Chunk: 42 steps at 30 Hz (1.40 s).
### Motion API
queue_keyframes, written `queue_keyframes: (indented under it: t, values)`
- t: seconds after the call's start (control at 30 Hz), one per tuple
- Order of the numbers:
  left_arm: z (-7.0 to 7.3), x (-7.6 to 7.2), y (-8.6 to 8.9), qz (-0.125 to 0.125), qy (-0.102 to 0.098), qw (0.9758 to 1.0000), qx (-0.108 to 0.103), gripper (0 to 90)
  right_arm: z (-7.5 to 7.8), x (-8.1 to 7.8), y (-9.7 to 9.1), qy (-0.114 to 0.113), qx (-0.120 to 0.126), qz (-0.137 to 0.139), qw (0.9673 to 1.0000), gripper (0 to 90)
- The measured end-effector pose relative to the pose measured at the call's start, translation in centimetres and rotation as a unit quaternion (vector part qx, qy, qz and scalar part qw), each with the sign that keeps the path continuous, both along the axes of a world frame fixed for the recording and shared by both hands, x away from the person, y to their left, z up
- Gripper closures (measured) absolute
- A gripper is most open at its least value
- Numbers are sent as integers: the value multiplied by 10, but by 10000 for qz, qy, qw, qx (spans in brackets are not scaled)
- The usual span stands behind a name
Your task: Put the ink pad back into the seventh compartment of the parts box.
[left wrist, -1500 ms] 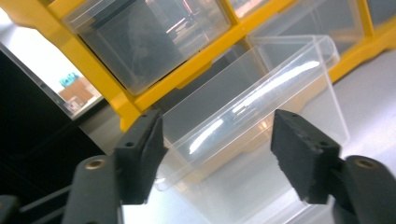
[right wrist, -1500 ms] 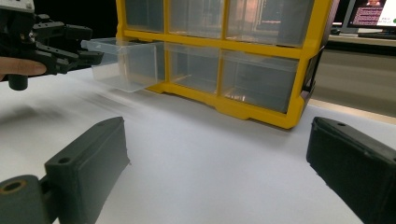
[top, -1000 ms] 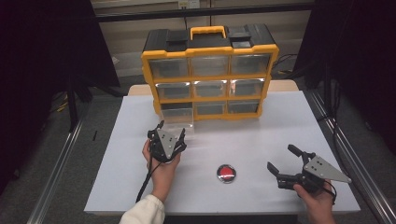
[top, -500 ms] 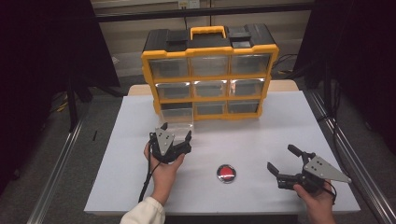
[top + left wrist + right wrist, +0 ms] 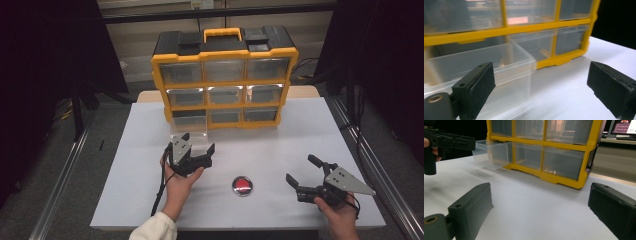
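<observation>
**Both grippers wait before the open bottom drawer**

From above, the yellow drawer cabinet [image 5: 223, 77] stands at the table's [image 5: 125, 190] far edge, its bottom-left clear drawer [image 5: 190, 131] pulled out. Just in front of that drawer hovers the left gripper [image 5: 196, 150], jaws apart and empty. Well to the cabinet's near right, the right gripper [image 5: 301, 172] rests low, jaws also apart. Between the two lies a red round disc [image 5: 242, 185], which looks likely to be what gets fetched.

Along the left gripper's jaws, the drawer [image 5: 481, 67] sits close ahead, its corner between the pads; any approach should come in level, clearing the thin plastic wall.

Along the right gripper's jaws, bare tabletop [image 5: 536, 205] leads to the cabinet [image 5: 544, 147], with the left gripper [image 5: 472, 143] beside the drawer [image 5: 491, 153].
</observation>
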State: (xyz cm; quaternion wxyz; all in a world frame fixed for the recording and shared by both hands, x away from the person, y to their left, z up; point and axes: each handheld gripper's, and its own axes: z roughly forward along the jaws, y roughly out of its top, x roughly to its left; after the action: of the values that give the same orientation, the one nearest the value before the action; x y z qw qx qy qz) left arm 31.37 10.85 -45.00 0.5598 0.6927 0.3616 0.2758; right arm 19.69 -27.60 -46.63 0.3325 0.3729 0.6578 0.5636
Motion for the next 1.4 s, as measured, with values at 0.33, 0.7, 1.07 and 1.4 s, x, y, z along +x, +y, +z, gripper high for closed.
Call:
queue_keyframes:
  t: [0.33,0.7,1.07,1.4]
  values:
    - [1,-3,-12,-484,185,9986,-76,61,0,0,1,7,-10,-6,10000,48]
    - [-1,-7,-27,-1055,439,9934,90,55,0,0,1,8,17,14,10000,48]
    - [-4,-10,-37,-1560,611,9853,329,54,0,0,1,3,9,19,10000,48]
    - [-5,-15,-47,-1896,783,9776,465,51,0,0,0,4,10,18,10000,48]
